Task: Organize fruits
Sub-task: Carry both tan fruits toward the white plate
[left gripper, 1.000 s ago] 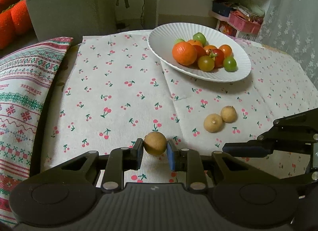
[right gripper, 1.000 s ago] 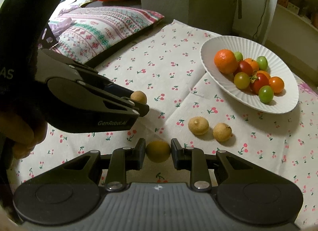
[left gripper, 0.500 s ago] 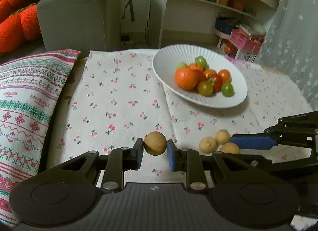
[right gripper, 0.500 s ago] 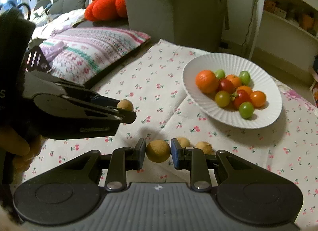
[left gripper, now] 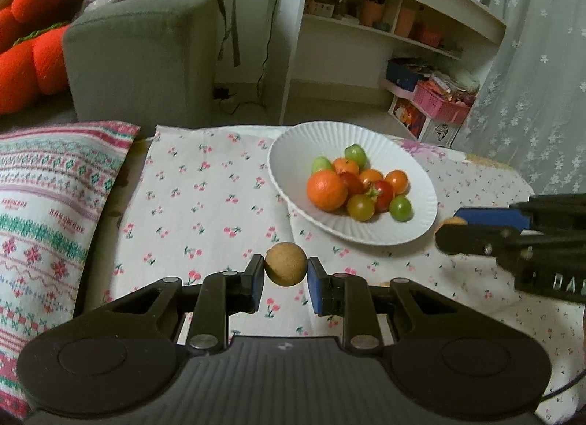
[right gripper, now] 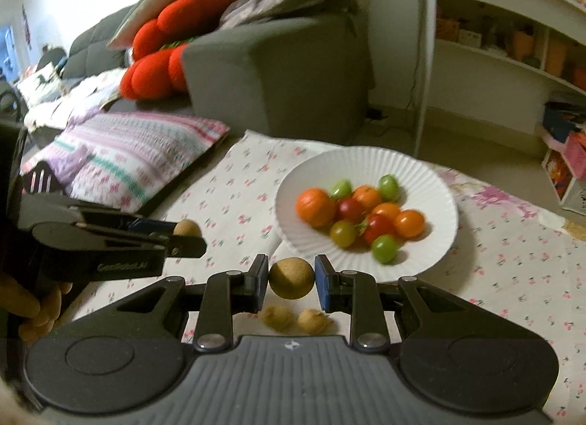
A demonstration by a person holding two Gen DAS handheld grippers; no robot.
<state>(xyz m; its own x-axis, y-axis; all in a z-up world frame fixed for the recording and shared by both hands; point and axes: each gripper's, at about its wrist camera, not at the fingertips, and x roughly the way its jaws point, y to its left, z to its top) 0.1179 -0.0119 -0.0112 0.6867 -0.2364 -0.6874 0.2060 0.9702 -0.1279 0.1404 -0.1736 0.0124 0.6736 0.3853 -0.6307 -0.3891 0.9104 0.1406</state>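
My left gripper (left gripper: 285, 270) is shut on a round tan longan (left gripper: 285, 268), held above the cherry-print cloth short of the plate. My right gripper (right gripper: 292, 278) is shut on another tan longan (right gripper: 292, 278), also raised near the plate's front edge. A white ribbed plate (left gripper: 293, 165) holds an orange (left gripper: 326, 190) and several red, orange, yellow and green tomatoes. The plate also shows in the right wrist view (right gripper: 432, 183). Two more longans (right gripper: 278, 317) lie on the cloth under my right gripper. The right gripper shows at the right of the left wrist view (left gripper: 450, 232).
A patterned pillow (left gripper: 47, 198) lies left of the cloth. A grey sofa (left gripper: 146, 55) with red cushions stands behind. White shelves (left gripper: 395, 33) and a pink basket (left gripper: 439, 103) are at the back right. A lace curtain (left gripper: 542, 70) hangs on the right.
Both grippers have lifted their longans off the cloth and moved forward toward the plate. The two loose longans stayed on the cloth and now lie below the right gripper.
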